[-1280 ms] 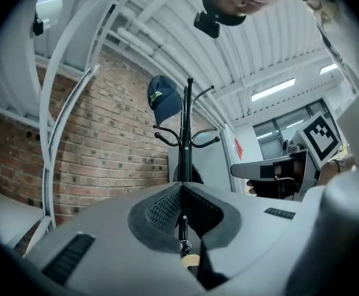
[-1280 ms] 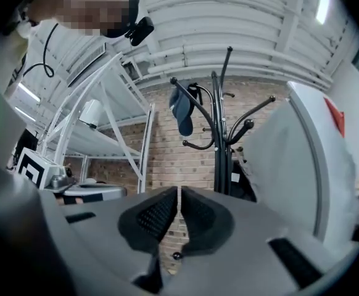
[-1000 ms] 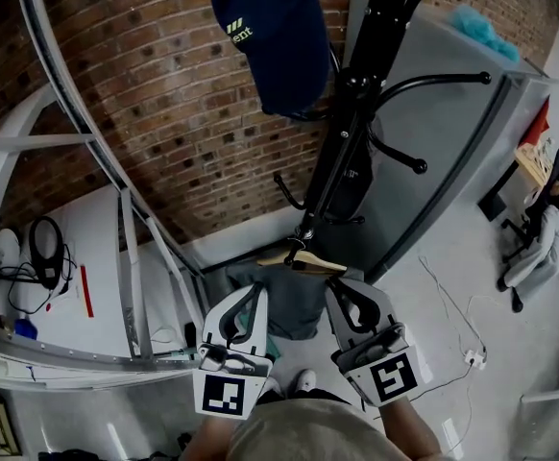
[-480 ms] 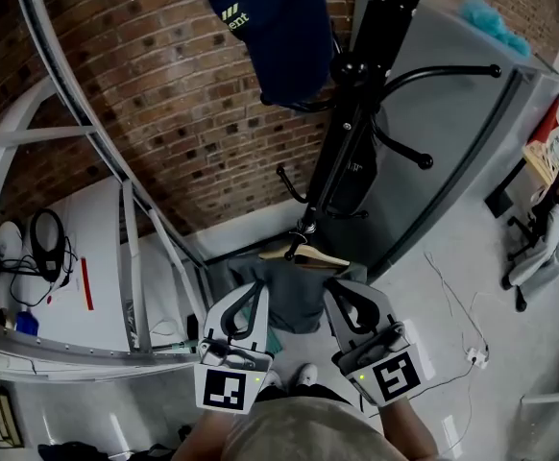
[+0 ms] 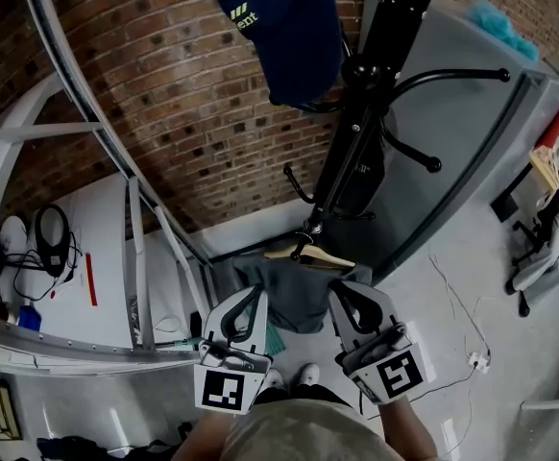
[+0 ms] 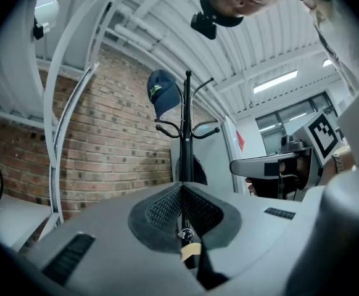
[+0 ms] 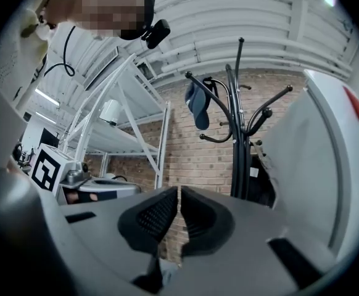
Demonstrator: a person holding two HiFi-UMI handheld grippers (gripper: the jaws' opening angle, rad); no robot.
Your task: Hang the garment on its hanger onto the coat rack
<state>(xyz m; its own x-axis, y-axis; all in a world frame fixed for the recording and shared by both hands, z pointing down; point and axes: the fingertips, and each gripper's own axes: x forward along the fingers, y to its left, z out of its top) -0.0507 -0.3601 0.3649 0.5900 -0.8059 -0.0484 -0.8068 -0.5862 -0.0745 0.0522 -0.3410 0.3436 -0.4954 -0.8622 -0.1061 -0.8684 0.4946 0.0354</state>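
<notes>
Grippers, held side by side: left gripper and right gripper, each with its jaws pressed together and nothing pinched between the pads. Just beyond the two tips, and between them, the grey garment hangs on its wooden hanger; whether either tip touches the cloth cannot be told. In the left gripper view the hanger's wood shows just beneath the closed pads, straight ahead. In the right gripper view a strip of the cloth shows beneath the pads, ahead and slightly to the left. The hanger's hook meets the black coat rack low on its pole, directly ahead of both grippers. Higher up the pole, ahead and above, curved pegs spread outward, and a dark blue cap hangs on one toward the left gripper's side. Behind the rack stands a brick wall. A white shelving frame rises to the left of the left gripper, and a grey cabinet stands beyond the right gripper.
</notes>
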